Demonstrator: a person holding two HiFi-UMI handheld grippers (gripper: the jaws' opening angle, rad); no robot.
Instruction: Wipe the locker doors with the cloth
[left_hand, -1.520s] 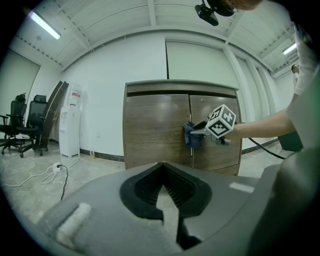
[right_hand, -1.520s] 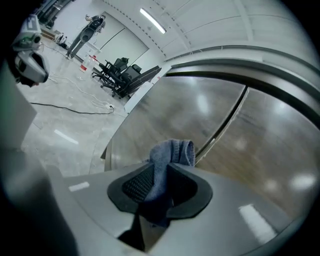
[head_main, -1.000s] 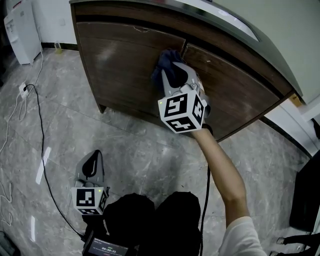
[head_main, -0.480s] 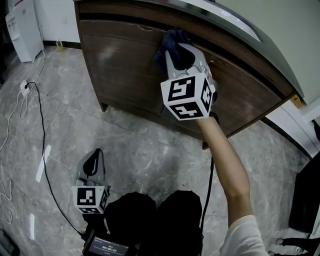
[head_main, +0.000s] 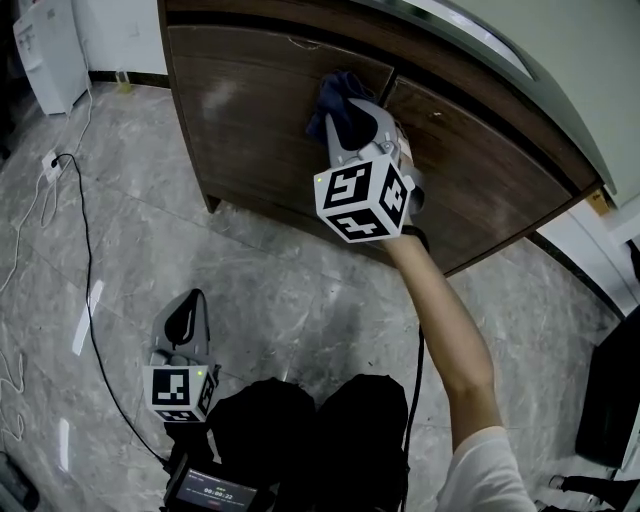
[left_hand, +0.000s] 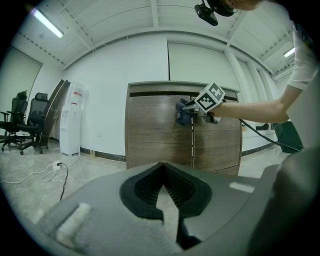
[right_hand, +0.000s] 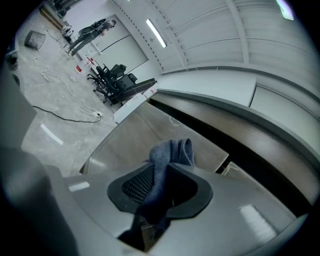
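Right hand-held gripper (right_hand: 161, 166) clamps cloth (right_hand: 172, 150): right gripper view.

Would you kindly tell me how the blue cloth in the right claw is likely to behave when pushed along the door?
The cloth is probably floppy: it bunches in folds ahead of the right claw. It looks light, since a narrow pinch holds it. Pressed on the smooth wooden door, it should slide but may crumple.

Office interior. Black swivel chairs (left_hand: 22, 125) and a white unit, possibly a water dispenser (left_hand: 71, 122), stand along bare white walls near a wood-veneer locker (left_hand: 157, 132), under ceiling strip lights (left_hand: 48, 23) and on a polished stone-pattern floor (head_main: 270, 290).
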